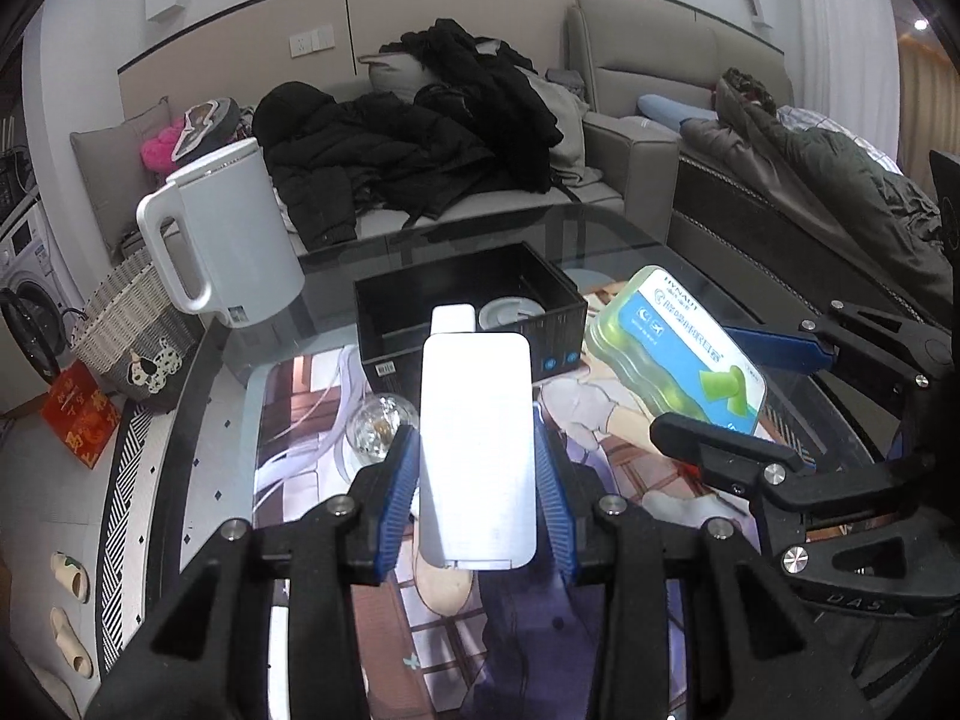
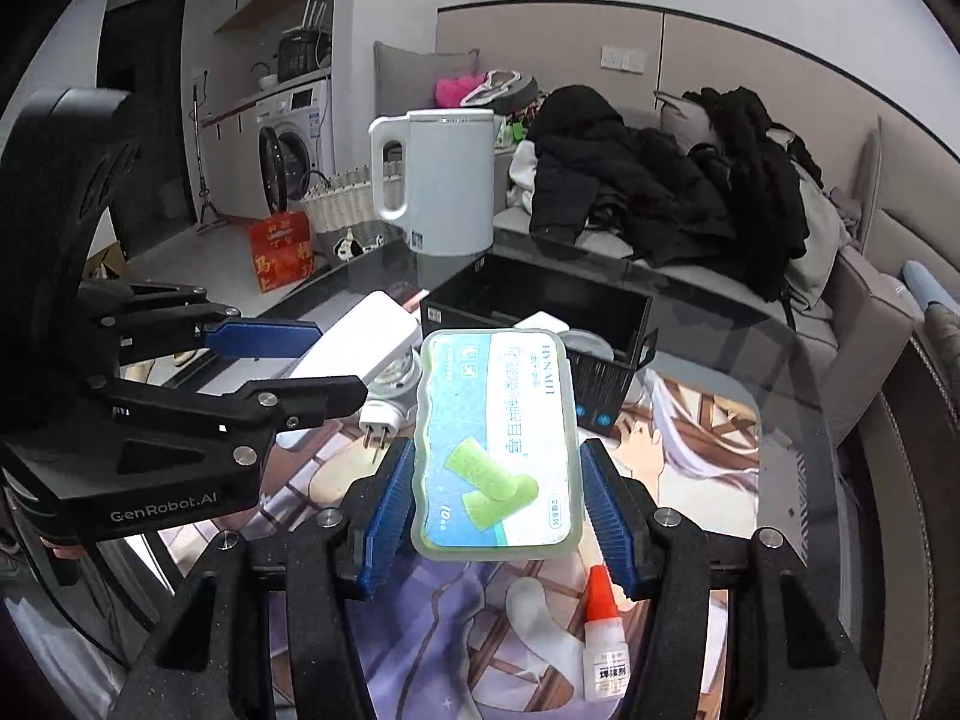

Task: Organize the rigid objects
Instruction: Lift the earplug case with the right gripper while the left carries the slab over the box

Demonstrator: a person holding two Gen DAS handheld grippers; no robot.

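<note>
My left gripper (image 1: 477,468) is shut on a white power bank (image 1: 477,450), held above the table in front of the black open box (image 1: 468,312). My right gripper (image 2: 498,492) is shut on a green earplug case (image 2: 498,438), held beside the box; it also shows in the left wrist view (image 1: 678,348). The box (image 2: 540,312) holds a white item and a round grey lid (image 1: 510,312). The power bank also shows in the right wrist view (image 2: 360,348), between the left gripper's fingers.
A white kettle (image 1: 228,240) stands at the table's back left. A glass bulb-like object (image 1: 378,420) and a white plug (image 2: 384,414) lie on the printed mat (image 1: 312,420). A small glue bottle (image 2: 606,642) lies near me. A sofa with dark coats (image 1: 420,138) is behind.
</note>
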